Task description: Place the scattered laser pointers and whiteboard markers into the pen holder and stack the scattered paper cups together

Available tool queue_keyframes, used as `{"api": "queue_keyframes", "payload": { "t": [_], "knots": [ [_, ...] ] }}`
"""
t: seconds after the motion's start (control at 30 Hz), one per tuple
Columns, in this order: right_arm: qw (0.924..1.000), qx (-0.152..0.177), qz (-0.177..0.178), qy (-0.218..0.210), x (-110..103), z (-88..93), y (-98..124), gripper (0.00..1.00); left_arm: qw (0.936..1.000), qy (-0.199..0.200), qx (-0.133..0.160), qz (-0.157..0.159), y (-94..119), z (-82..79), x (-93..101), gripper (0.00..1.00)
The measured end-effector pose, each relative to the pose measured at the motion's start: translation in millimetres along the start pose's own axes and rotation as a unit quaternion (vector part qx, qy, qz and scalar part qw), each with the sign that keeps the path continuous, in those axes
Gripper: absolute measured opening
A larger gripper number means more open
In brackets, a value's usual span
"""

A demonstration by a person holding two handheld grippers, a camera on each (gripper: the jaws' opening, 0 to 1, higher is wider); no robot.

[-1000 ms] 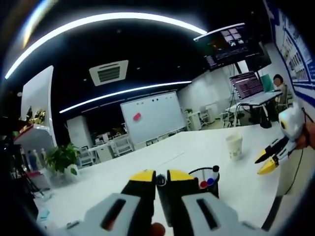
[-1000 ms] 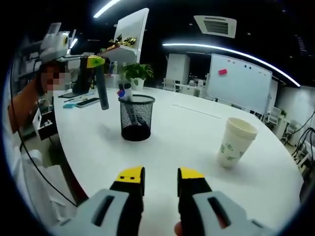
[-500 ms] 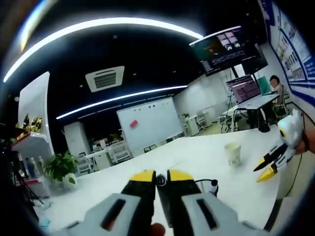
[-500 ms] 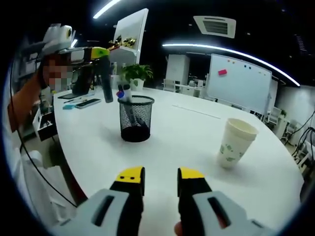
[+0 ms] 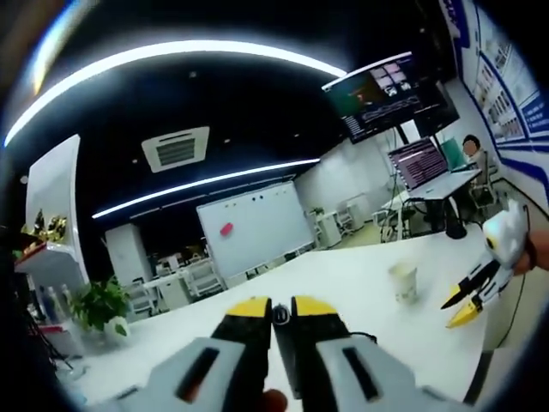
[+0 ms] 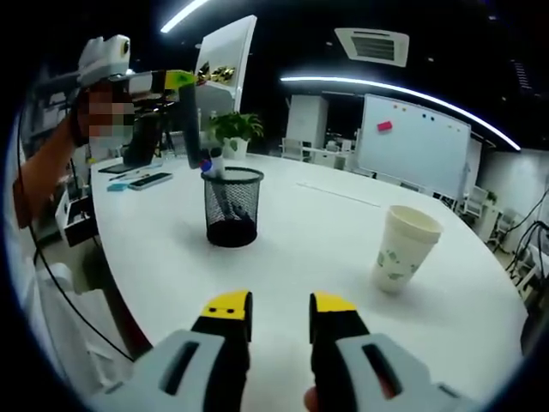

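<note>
We saw left gripper (image 6: pixel 184 81) pinch dark marker (image 6: pixel 189 124), hanging straight down above holder (image 6: pixel 232 206). Right gripper (image 6: pixel 280 313) open. Right gripper view showed cups (image 6: pixel 401 249) upright on table (image 6: pixel 300 232).

A broad white worktop (image 6: pixel 326 223) carries a keyboard (image 6: pixel 151 178) near its far left edge, with a leafy potted plant (image 6: pixel 233 129) behind it. A whiteboard (image 6: pixel 413 137) bearing a pink note (image 6: pixel 385 125) stands at the back under a ceiling air vent (image 6: pixel 372 45). Elsewhere, a wall screen (image 5: pixel 390 90) hangs above a laptop (image 5: pixel 419 161) on a desk (image 5: pixel 429 184).
</note>
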State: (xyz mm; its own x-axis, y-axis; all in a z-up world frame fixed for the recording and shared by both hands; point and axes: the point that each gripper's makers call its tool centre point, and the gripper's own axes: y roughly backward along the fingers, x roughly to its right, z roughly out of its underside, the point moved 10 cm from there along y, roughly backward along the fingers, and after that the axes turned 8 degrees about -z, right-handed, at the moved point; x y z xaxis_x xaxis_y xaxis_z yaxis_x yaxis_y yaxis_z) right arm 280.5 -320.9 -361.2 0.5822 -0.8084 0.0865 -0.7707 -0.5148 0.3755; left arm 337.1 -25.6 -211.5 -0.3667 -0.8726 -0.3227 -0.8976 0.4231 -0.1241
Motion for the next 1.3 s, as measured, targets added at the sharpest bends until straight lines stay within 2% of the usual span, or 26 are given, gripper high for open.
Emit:
{"api": "queue_keyframes", "payload": {
  "t": [0.47,0.53,0.8,0.9,1.03,1.3],
  "knots": [
    [1.0,0.0,-0.001,-0.001,2,1.9,0,0.27,0.9988,-0.024,0.022,0.035,-16,-16.5,14.3,0.1],
    [1.0,0.0,-0.002,-0.002,2,2.7,0,0.27,0.9985,-0.01,0.026,0.046,-18,-20.0,15.4,0.1],
    [1.0,-0.001,-0.001,-0.004,4,4.9,2,0.27,0.9974,-0.008,0.042,0.057,-22,-26.8,20.8,0.1],
    [1.0,0.0,0.002,-0.005,4,4.5,3,0.27,0.9961,0.018,0.052,0.07,-26,-29.5,22.4,0.1],
    [1.0,-0.001,0.001,-0.005,3,5.3,3,0.27,0.9949,0.03,0.048,0.083,-31,-26.7,24.2,0.1],
    [1.0,0.001,0.001,-0.008,3,4.5,2,0.27,0.995,0.033,0.043,0.083,-34,-23.7,26.9,0.1]
  ]
}}
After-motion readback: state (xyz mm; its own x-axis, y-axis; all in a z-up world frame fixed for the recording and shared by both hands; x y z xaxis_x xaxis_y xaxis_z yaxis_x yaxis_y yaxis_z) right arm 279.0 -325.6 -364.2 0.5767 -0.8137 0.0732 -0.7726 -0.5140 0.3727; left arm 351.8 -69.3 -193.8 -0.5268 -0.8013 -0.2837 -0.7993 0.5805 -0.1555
